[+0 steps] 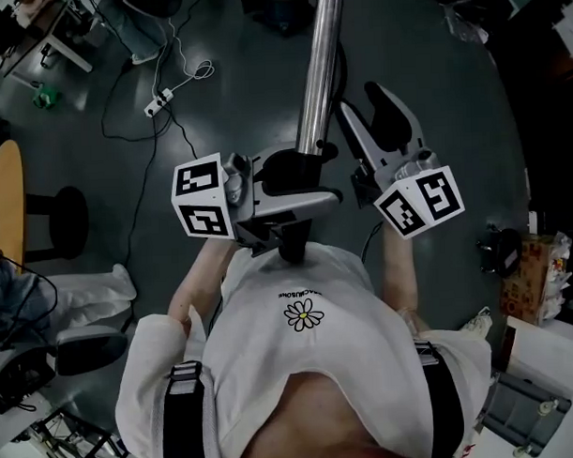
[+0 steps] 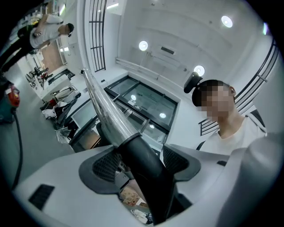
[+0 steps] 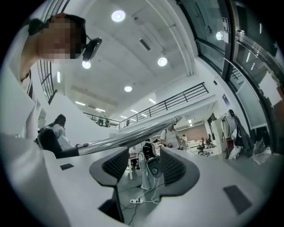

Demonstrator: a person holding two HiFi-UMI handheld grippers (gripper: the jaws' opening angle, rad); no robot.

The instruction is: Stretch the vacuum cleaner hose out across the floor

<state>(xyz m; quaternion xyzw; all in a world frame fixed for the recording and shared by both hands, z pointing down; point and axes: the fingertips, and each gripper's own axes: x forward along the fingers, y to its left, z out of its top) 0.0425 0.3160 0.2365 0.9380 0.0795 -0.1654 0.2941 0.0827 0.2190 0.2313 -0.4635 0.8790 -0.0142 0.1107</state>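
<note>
The vacuum cleaner's chrome tube (image 1: 318, 63) runs away from me over the dark floor and ends in a black curved handle (image 1: 291, 172) close to my chest. My left gripper (image 1: 299, 181) is shut on that black handle (image 2: 144, 168), which fills the space between its two ribbed pads (image 2: 104, 166), with the chrome tube (image 2: 104, 108) rising out of it. My right gripper (image 1: 372, 126) hangs just right of the tube, open and empty. In the right gripper view the tube (image 3: 133, 135) passes above and beyond the gripper (image 3: 144, 166), apart from its pads. No hose is in view.
A white power strip with cables (image 1: 156, 106) lies on the floor at the far left, and another power strip (image 3: 135, 200) shows past the right jaws. A black stool (image 1: 66, 217) and a wooden tabletop (image 1: 4, 200) stand at the left, cardboard boxes (image 1: 532, 271) at the right. People stand in the distance.
</note>
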